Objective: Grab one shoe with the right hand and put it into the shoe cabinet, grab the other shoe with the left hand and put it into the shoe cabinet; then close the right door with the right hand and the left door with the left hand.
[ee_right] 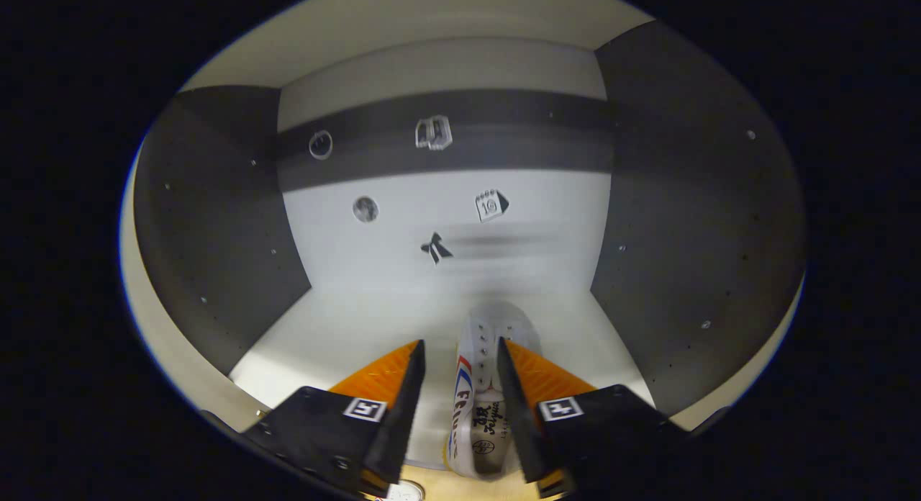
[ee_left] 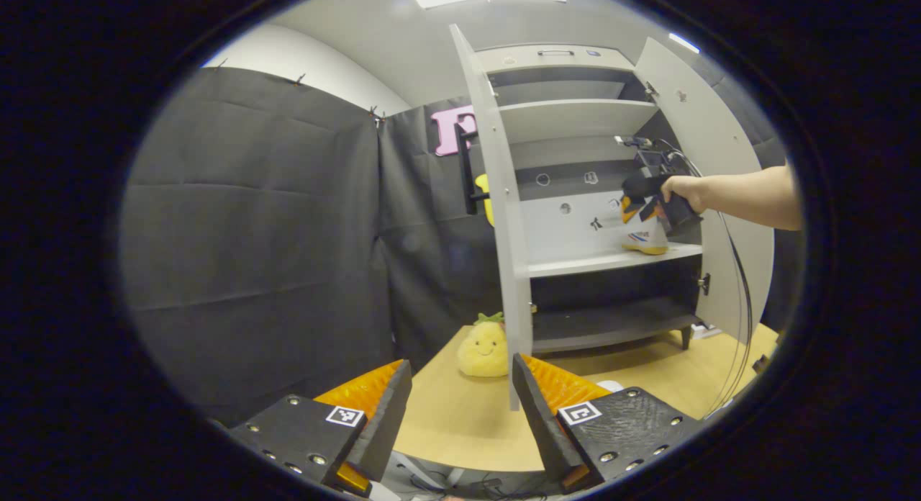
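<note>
A white shoe [ee_right: 481, 357] with red and blue side markings lies on the pale middle shelf [ee_right: 338, 328] of the shoe cabinet, toe toward the back wall. My right gripper [ee_right: 460, 351] stands open around its heel end; one finger touches the shoe and a gap shows at the other. In the left gripper view, a hand holds the right gripper [ee_left: 637, 207] just above the shoe [ee_left: 647, 240] at the right of the middle shelf [ee_left: 575, 263]. My left gripper [ee_left: 460, 363] is open with nothing in it, low over the table and well short of the cabinet.
Both cabinet doors stand open: the left door [ee_left: 496, 199] edge-on toward me, the right door [ee_left: 719, 148] swung out behind the forearm [ee_left: 748, 195]. A yellow pineapple plush [ee_left: 483, 348] sits on the wooden table [ee_left: 460, 422] by the left door's foot. Cables [ee_left: 741, 321] hang from the right gripper.
</note>
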A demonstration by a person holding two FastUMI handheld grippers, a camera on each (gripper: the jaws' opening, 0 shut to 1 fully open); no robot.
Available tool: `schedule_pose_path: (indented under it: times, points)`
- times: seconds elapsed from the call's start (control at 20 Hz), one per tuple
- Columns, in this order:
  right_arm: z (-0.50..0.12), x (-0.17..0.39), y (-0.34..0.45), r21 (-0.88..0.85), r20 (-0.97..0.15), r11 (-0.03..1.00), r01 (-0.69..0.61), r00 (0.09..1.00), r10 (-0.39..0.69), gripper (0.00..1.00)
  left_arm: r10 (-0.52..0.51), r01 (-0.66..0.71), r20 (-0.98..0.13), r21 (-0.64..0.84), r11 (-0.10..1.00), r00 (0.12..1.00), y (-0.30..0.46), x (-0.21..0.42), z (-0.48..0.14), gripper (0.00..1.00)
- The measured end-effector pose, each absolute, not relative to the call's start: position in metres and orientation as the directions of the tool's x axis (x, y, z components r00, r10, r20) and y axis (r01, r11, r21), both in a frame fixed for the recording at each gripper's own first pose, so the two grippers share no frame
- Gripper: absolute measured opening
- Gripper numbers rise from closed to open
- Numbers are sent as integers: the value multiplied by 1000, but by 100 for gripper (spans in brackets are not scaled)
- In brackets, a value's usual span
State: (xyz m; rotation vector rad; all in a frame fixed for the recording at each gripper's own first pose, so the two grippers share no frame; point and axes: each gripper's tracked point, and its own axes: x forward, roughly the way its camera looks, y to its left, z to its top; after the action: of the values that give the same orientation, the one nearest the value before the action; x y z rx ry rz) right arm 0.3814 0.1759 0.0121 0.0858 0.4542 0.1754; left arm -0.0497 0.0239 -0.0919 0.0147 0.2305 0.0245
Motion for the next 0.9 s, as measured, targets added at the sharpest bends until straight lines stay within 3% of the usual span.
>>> schedule_pose_path:
  times: [0.15, 0.35, 0.65, 0.9]
  points:
    - [56, 355, 165, 114, -300, 980, -164, 935, 191, 99, -66, 54, -270, -50, 997, 961, -5, -42, -112, 84]
    - [85, 300, 148, 90, -184, 979, -184, 963, 198, 98, -173, 147, -292, -109, 983, 941, -41, -28, -126, 84]
    - [81, 217, 124, 38, -93, 979, -200, 975, 202, 98, -311, 262, -316, -189, 946, 896, -99, -3, -151, 83]
    - [50, 167, 110, 10, -97, 981, -194, 976, 194, 98, -379, 332, -383, -184, 925, 843, -132, 11, -195, 83]
